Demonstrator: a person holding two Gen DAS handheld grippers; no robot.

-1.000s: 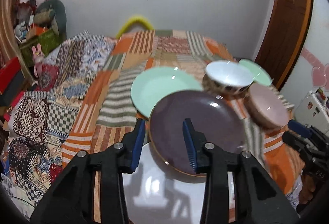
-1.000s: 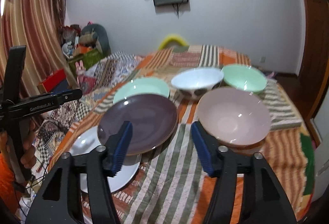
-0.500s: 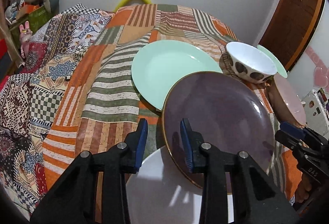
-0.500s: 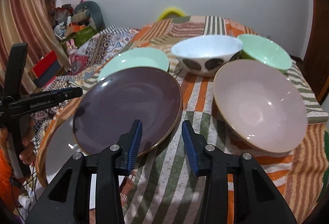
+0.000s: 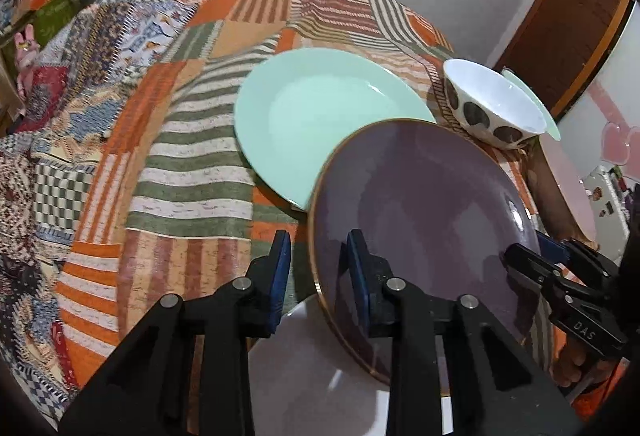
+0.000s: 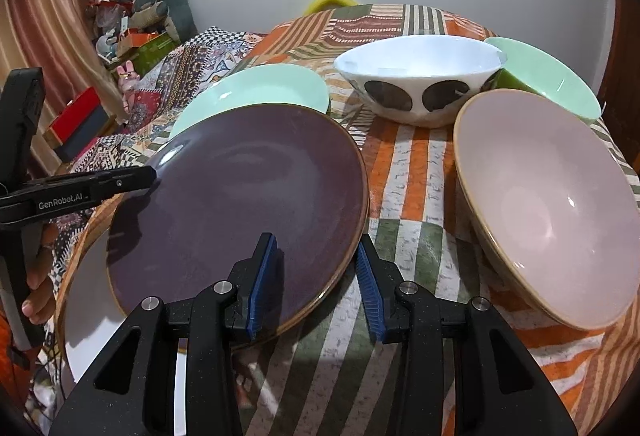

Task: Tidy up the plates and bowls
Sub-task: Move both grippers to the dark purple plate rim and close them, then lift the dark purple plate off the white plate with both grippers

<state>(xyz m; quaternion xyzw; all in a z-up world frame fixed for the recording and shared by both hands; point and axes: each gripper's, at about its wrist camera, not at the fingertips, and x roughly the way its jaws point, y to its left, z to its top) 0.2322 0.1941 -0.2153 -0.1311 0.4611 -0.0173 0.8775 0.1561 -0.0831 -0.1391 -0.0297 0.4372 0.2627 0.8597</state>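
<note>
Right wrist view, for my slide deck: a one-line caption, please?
Right claw straddles the near rim of a round glossy purple plate, beside a pale pink bowl.

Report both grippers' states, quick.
Left gripper: open, jaws have just been closing, purple plate rim between them, not pinched.
Right gripper: open, jaws have just been closing, same plate's rim between them, not pinched.
</note>
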